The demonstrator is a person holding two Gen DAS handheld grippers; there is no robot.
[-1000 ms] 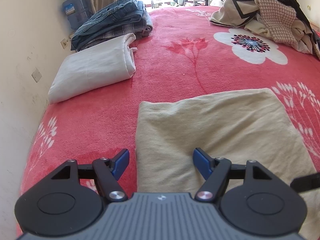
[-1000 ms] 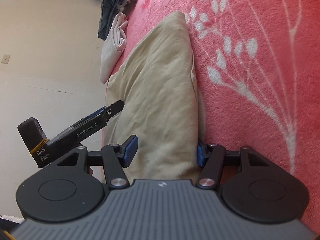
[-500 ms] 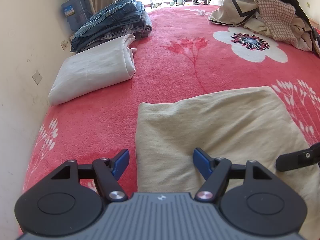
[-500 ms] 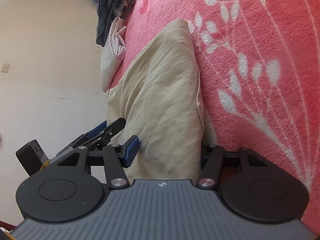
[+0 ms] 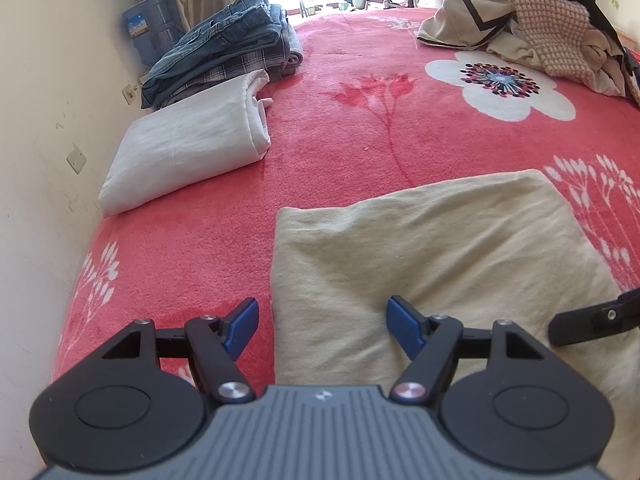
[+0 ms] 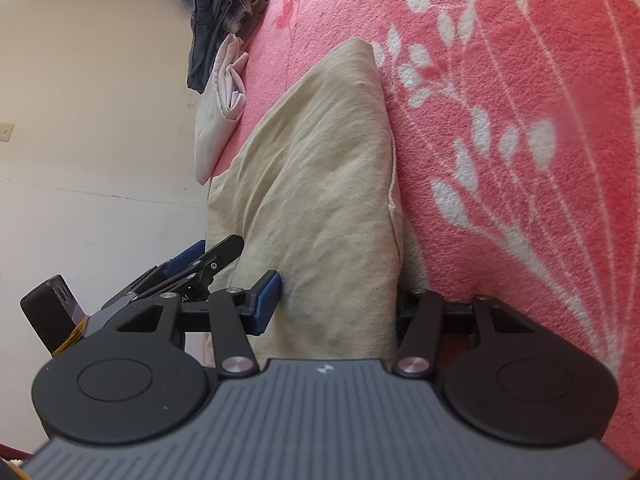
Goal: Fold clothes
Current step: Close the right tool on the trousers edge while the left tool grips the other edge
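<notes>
On the red floral blanket (image 5: pixel 360 128), my right gripper (image 6: pixel 336 300) closes further around the beige cloth (image 6: pixel 320 184) edge, pads not yet pinching; left gripper (image 5: pixel 322 326) stays agape astride its corner; lift comes next.

Right gripper (image 6: pixel 334 304) closing around beige cloth (image 6: pixel 320 184), pink blanket (image 6: pixel 520 120)

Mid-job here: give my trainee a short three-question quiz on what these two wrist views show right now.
1. True or false: the folded white cloth lies between the stacked blue jeans and the beige folded garment.
2. Which gripper has the beige garment's edge between closing jaws?
3. The unfolded clothes pile sits: A) far right, B) near left, C) on the floor.

Key: 1 true; 2 the right gripper, while the left gripper stands open; 3 A.
</notes>
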